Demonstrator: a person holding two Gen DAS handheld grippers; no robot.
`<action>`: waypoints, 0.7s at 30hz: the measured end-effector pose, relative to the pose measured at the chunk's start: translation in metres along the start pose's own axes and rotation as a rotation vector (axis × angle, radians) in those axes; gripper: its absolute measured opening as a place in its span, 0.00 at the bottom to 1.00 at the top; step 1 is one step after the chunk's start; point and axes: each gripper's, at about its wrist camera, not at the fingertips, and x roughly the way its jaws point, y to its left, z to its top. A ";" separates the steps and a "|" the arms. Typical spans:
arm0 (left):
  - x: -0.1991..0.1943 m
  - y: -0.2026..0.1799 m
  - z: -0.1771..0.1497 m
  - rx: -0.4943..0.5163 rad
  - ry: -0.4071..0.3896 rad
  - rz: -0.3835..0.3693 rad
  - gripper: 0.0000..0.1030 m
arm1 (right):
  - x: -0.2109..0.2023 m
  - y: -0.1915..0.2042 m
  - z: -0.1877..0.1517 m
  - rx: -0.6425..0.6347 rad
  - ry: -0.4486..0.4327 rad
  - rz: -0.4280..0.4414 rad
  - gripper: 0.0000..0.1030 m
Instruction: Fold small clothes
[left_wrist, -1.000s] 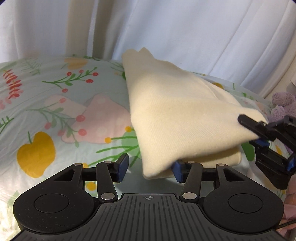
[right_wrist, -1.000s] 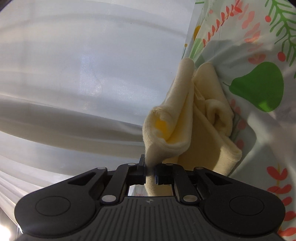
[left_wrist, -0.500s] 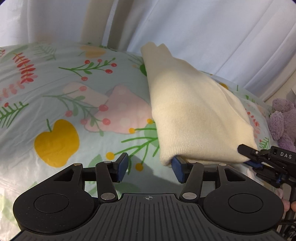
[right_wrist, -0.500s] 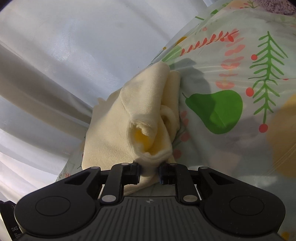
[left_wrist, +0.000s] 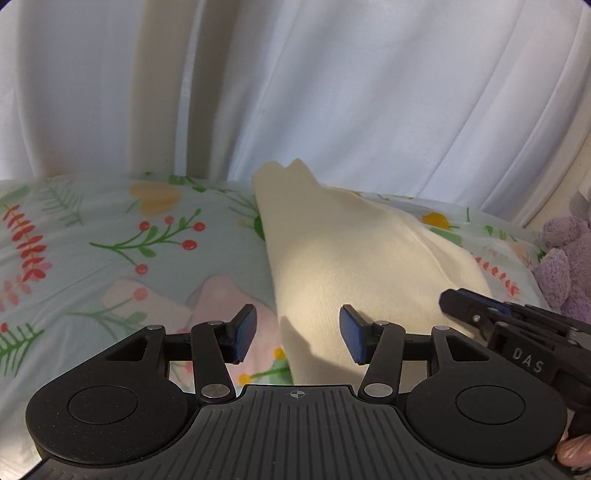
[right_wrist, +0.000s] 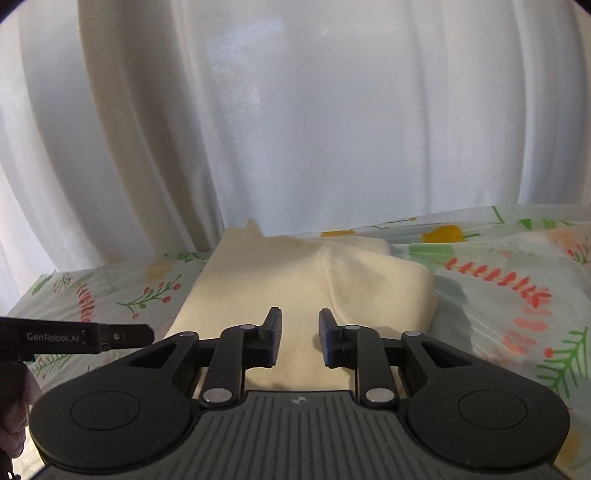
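A cream knit garment (left_wrist: 351, 258) lies folded on the floral bed sheet (left_wrist: 110, 258), its narrow end toward the curtain. My left gripper (left_wrist: 297, 332) hovers over its near left edge; the blue pads stand apart, closing slightly, pressing on nothing. In the right wrist view the same garment (right_wrist: 277, 280) lies flat under my right gripper (right_wrist: 299, 332). Its jaws show a narrow gap and are closing with no cloth between them. The right gripper (left_wrist: 454, 301) shows at the garment's right side, and the left gripper (right_wrist: 144, 334) enters from the left.
White curtains (left_wrist: 332, 92) hang close behind the bed. A purple plush toy (left_wrist: 565, 266) sits at the right edge of the sheet. Patterned sheet (right_wrist: 498, 295) spreads to the right of the garment.
My right gripper has let go of the garment's corner, rolled upright and pulled back and up. The garment now lies flat. My left gripper has drawn back and risen from the near edge.
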 end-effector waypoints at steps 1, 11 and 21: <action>0.008 -0.001 0.000 0.001 0.007 -0.006 0.55 | 0.013 0.008 -0.001 -0.040 0.020 0.008 0.11; 0.011 0.022 0.006 -0.040 0.028 -0.081 0.63 | 0.022 -0.029 0.001 0.013 0.069 -0.065 0.00; 0.039 0.027 0.034 -0.080 0.025 -0.025 0.65 | 0.110 -0.004 0.065 -0.170 0.152 -0.026 0.07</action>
